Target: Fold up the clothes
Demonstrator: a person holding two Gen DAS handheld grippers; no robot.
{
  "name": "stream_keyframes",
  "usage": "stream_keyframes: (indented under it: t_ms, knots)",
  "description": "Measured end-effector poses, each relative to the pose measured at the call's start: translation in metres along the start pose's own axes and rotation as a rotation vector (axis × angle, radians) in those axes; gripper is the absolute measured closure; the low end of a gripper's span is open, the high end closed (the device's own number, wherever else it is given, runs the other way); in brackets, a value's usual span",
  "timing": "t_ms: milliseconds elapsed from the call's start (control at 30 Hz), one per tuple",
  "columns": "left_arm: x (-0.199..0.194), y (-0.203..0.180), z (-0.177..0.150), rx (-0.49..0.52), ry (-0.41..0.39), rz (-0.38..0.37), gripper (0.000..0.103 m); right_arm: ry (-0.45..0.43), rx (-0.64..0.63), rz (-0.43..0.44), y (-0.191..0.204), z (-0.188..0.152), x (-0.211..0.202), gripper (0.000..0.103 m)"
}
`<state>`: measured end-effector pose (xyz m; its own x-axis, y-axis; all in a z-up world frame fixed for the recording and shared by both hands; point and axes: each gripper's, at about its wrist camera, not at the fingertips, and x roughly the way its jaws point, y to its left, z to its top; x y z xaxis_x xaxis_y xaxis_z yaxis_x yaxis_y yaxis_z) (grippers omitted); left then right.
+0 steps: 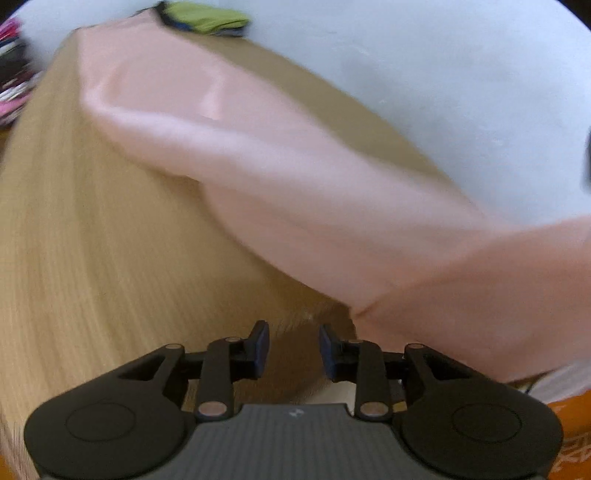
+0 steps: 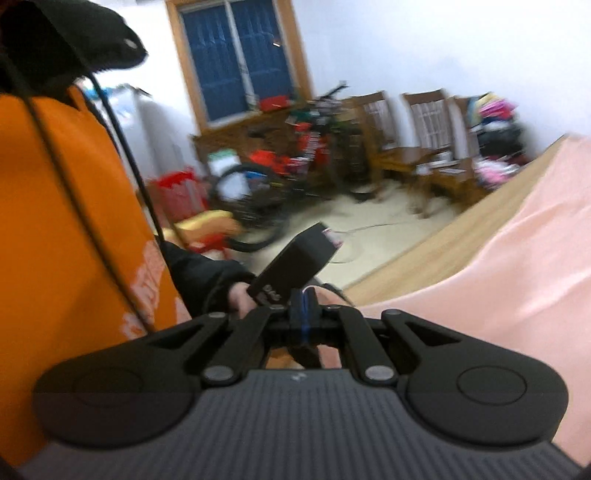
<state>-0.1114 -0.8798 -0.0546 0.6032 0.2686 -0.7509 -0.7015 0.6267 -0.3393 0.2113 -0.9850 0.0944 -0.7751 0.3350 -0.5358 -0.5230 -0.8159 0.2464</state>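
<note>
A pink garment (image 1: 258,155) lies across the wooden table (image 1: 92,240). Its near right end is lifted off the surface toward the right edge of the left wrist view. My left gripper (image 1: 294,349) hovers open over bare wood just left of that raised end, with nothing between its fingers. In the right wrist view the right gripper (image 2: 303,317) is shut, and the pink garment (image 2: 498,277) runs from its closed fingertips out to the right over the table (image 2: 443,251). A hand (image 2: 240,299) in a dark sleeve holds a black device just beyond the fingertips. Both views are motion-blurred.
Green folded clothes (image 1: 207,18) sit at the table's far end, and a colourful pile (image 1: 11,66) lies off its left side. The person's orange vest (image 2: 55,221) fills the left of the right wrist view. Wooden chairs (image 2: 424,129), a bicycle (image 2: 266,192) and clutter stand across the room.
</note>
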Motion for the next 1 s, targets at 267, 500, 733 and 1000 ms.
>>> stream_keyframes:
  t_ms: [267, 500, 733, 1000]
  knots:
    - [-0.035, -0.003, -0.057, -0.132, 0.035, 0.117, 0.070, 0.048, 0.218, 0.056, -0.002, -0.055, 0.061, 0.074]
    - [-0.043, -0.010, -0.073, -0.082, 0.046, 0.147, 0.069, -0.023, 0.440, -0.342, -0.022, -0.110, 0.012, 0.036]
    - [-0.049, -0.023, -0.085, 0.015, 0.049, 0.233, 0.069, -0.119, 0.853, -0.723, -0.056, -0.194, -0.038, 0.034]
    - [-0.038, -0.033, -0.068, 0.074, 0.079, 0.305, 0.068, -0.165, 0.984, -0.827, -0.078, -0.245, -0.050, 0.035]
